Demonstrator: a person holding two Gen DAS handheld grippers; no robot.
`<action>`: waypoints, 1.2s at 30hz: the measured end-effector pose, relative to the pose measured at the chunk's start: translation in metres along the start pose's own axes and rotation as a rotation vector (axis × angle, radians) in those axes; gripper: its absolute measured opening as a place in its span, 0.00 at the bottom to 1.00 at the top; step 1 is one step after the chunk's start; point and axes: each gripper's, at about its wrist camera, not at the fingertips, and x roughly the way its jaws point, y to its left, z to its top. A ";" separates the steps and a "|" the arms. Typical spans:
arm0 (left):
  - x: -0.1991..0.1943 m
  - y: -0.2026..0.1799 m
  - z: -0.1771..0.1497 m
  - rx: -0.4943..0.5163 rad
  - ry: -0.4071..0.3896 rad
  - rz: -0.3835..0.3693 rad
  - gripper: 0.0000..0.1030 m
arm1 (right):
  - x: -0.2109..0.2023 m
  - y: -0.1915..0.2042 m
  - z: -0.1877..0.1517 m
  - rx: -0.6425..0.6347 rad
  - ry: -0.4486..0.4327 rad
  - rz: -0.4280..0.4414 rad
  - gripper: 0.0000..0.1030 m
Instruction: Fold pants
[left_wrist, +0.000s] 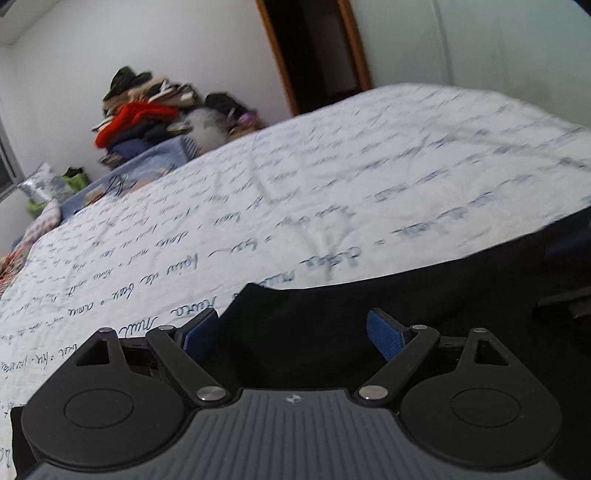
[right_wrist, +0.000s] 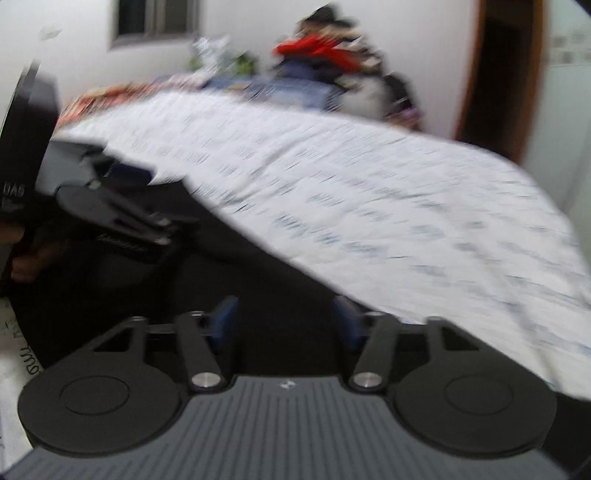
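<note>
white walls (left_wrist: 166, 55), script-printed bedspread (left_wrist: 369, 166), clothes pile (left_wrist: 147, 114), wooden doorframe (left_wrist: 360, 48), window (right_wrist: 159, 18)

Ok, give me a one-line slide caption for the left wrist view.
Left gripper, jaws open, over the black pants on a script-printed white bedspread.

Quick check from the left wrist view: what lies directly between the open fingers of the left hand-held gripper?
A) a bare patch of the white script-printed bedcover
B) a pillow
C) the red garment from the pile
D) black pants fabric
D: the black pants fill the gap in the left hand-held gripper, while the white bedcover starts beyond the cloth's edge and the red garment sits on the far pile.
</note>
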 end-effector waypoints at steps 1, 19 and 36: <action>0.008 0.004 0.002 -0.017 0.001 -0.003 0.86 | 0.014 0.001 0.003 -0.011 0.031 0.003 0.33; -0.007 0.066 -0.015 -0.183 0.019 0.177 0.86 | 0.073 0.025 0.036 -0.146 0.023 -0.144 0.48; -0.028 0.095 -0.030 -0.222 -0.010 0.068 0.85 | 0.139 0.083 0.100 -0.195 0.042 0.068 0.16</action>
